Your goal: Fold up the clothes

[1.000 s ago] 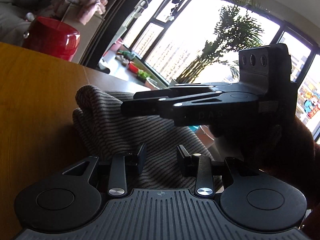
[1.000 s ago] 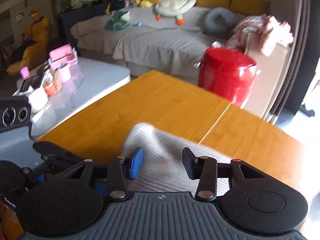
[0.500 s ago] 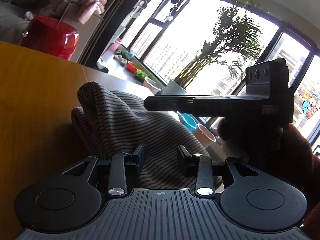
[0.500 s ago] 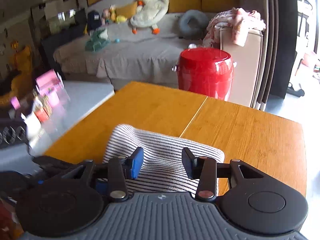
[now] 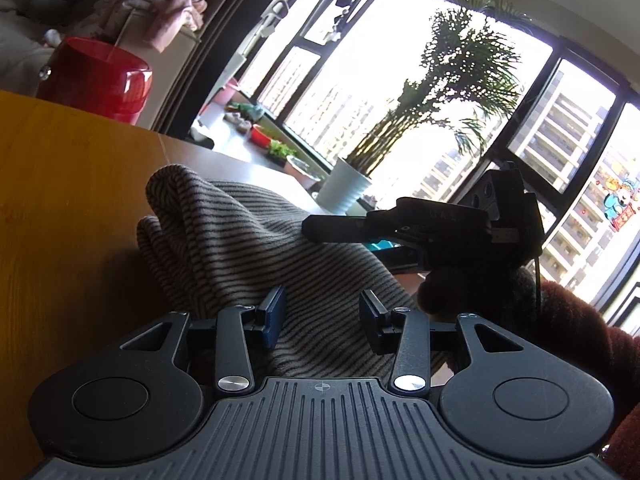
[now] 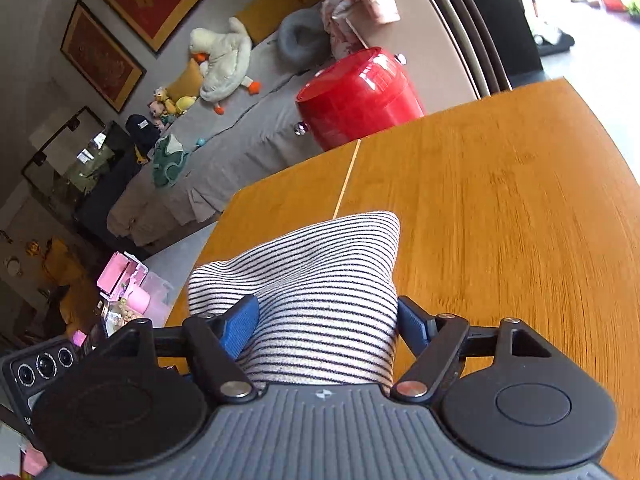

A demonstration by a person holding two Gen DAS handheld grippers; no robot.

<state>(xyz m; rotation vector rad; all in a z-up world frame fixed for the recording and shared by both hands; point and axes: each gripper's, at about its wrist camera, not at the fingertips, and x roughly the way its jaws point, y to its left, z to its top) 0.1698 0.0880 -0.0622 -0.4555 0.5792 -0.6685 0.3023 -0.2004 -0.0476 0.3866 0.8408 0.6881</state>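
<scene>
1. The wooden table (image 6: 500, 208) is lying largely bare to the right of and beyond the cloth, its far edge showing.
2. The red drum-shaped container (image 6: 360, 100) is standing beyond that far edge; its contents are hidden.
3. The striped garment (image 6: 320, 280) is lying bunched at the table's near left part.
4. The right gripper (image 6: 326, 322) is opening, fingers apart, with the garment between them.
5. The left gripper (image 5: 322, 316) is opening too, fingers apart over the cloth.
6. The lettering on the right gripper is too dark to read.

Black-and-white striped garment (image 6: 320, 280), orange wooden table (image 6: 500, 208), red container (image 6: 360, 96)
</scene>
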